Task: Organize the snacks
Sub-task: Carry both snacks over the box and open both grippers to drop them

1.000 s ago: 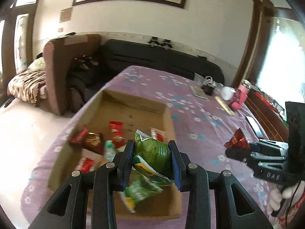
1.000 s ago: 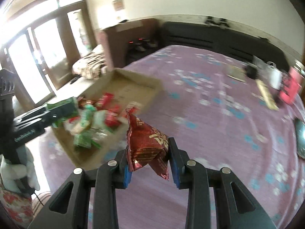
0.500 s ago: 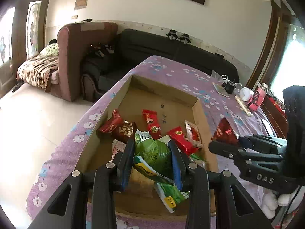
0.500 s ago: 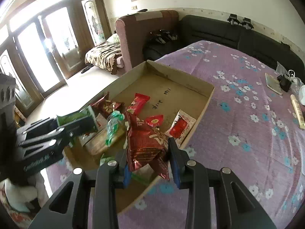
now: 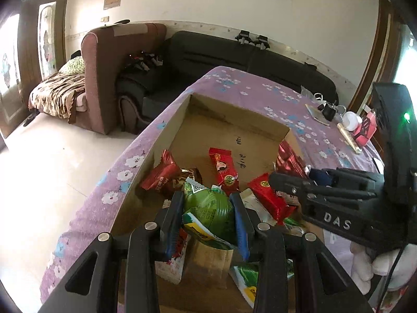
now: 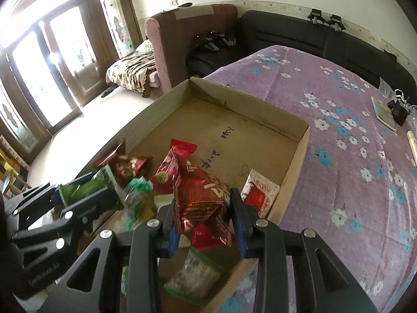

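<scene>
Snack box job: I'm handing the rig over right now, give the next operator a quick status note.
Left tool: shut on the green snack pack, held over the near end of the cardboard box.
Right tool: shut on the red snack pack, also over the box, near its right wall.
Both tools sit close side by side; mind the clearance.
Done: several red and green packs already lie in the near half of the box; the far half is bare.
Left: release both held packs into the box. No loose snacks show on the purple tablecloth in these views; check beyond them.
</scene>
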A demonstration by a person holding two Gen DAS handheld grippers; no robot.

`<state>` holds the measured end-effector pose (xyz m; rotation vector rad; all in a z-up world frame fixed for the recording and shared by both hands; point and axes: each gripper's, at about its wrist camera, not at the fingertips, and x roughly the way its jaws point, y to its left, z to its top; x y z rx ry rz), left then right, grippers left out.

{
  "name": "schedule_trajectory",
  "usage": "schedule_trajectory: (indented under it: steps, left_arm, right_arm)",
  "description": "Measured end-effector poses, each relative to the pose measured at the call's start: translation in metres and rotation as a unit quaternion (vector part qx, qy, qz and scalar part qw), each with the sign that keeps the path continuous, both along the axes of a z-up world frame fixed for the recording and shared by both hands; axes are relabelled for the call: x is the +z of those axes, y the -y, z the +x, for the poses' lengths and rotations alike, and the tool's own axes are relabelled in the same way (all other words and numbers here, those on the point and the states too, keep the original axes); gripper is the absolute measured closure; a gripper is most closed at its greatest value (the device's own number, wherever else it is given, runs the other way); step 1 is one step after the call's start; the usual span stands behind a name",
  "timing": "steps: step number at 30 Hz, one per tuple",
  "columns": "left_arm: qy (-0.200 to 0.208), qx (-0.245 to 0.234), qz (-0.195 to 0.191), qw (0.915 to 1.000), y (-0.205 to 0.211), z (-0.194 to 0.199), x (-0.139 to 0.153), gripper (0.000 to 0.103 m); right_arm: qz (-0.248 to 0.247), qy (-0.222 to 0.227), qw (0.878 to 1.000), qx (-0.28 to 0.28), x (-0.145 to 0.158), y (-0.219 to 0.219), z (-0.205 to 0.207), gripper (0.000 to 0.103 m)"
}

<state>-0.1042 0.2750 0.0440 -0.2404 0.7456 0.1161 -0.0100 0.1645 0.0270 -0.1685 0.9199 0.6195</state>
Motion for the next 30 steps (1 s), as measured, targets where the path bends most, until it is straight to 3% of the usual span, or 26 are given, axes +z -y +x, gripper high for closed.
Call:
schedule_trajectory:
  steps: [21, 30]
  left_arm:
    - [-0.003, 0.003, 0.017, 0.9998, 0.005, 0.01, -0.001, 0.064]
    - [0.02, 0.006, 0.028, 0.9994, 0.009, 0.0, 0.015, 0.037]
  right_arm:
    - [-0.001, -0.002, 1.0, -0.009, -0.005, -0.011, 0.016, 0.07]
    - [0.011, 0.017, 1.0, 0.002, 0.01, -0.011, 0.009, 0.069]
